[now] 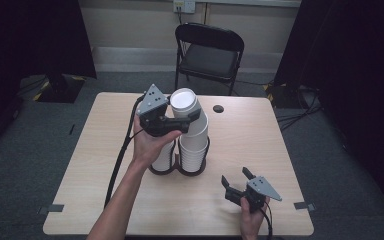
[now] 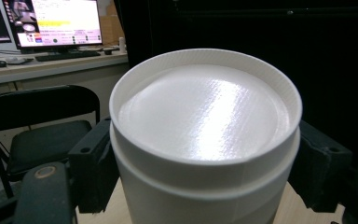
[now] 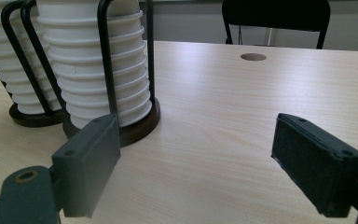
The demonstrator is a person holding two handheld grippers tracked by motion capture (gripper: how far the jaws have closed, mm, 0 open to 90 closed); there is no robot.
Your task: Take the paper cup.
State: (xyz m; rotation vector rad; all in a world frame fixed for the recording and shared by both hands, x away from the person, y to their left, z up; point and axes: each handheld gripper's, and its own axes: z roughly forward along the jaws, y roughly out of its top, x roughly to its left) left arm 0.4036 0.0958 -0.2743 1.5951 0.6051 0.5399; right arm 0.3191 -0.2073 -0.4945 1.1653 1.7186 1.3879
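Observation:
Two stacks of upside-down white cups (image 1: 194,147) (image 3: 100,70) stand in a black wire holder (image 1: 177,170) (image 3: 107,60) with round brown bases at the table's middle. My left gripper (image 1: 186,121) (image 2: 205,186) is shut on the topmost white cup (image 1: 185,102) (image 2: 205,130), one black pad on each side of its wall. That cup tilts at the top of the right-hand stack, its flat bottom facing up. My right gripper (image 1: 237,181) (image 3: 196,172) rests low near the table's front right, jaws open with nothing between them, aimed at the holder.
The light wood table (image 1: 260,150) has a small round hole (image 1: 218,108) (image 3: 253,57) behind the stacks. A black folding chair (image 1: 210,50) (image 2: 42,135) stands beyond the far edge. A desk with a lit monitor (image 2: 56,21) is farther back.

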